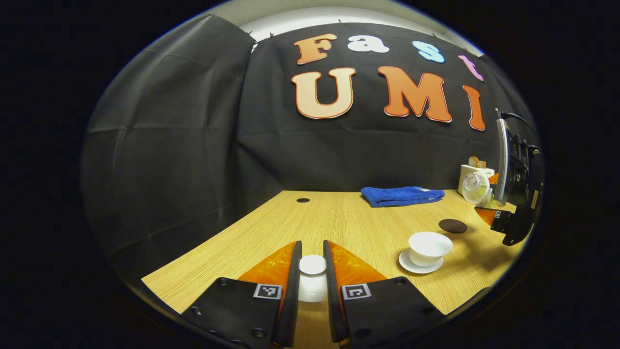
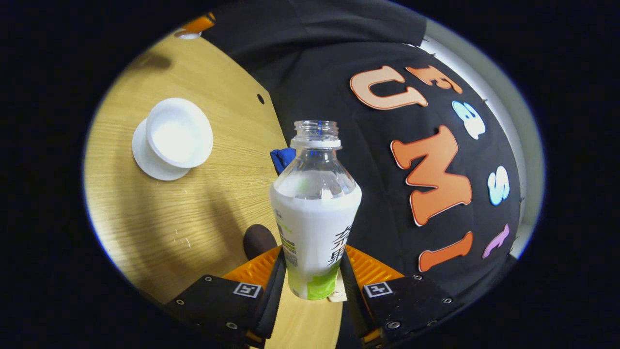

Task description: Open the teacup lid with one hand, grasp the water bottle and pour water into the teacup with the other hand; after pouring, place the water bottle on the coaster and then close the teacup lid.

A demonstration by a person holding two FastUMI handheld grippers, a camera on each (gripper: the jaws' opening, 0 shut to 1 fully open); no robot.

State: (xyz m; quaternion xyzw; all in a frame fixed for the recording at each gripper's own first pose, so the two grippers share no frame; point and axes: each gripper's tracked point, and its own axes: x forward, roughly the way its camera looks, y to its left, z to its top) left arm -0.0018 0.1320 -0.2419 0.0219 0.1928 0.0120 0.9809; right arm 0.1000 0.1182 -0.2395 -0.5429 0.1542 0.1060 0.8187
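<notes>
A: How are the grippers posed?

B: The left gripper (image 1: 312,276) sits low over the table (image 1: 339,218), level, its fingers clamped on the white lid (image 1: 312,271). The right gripper (image 2: 312,276) is rolled sideways in the air, so the table stands tilted in its view; both fingers press the bottle (image 2: 315,218).

A: Anything hidden?

B: The bottle's base drops behind the fingers, and the coaster (image 2: 258,241) is half covered by them. The label is too distorted to read.

A: And the cup?

B: The teacup (image 1: 429,247) stands open on its saucer (image 1: 420,264), white, just before the dark coaster. The bottle is clear, uncapped, with a white and green label.
</notes>
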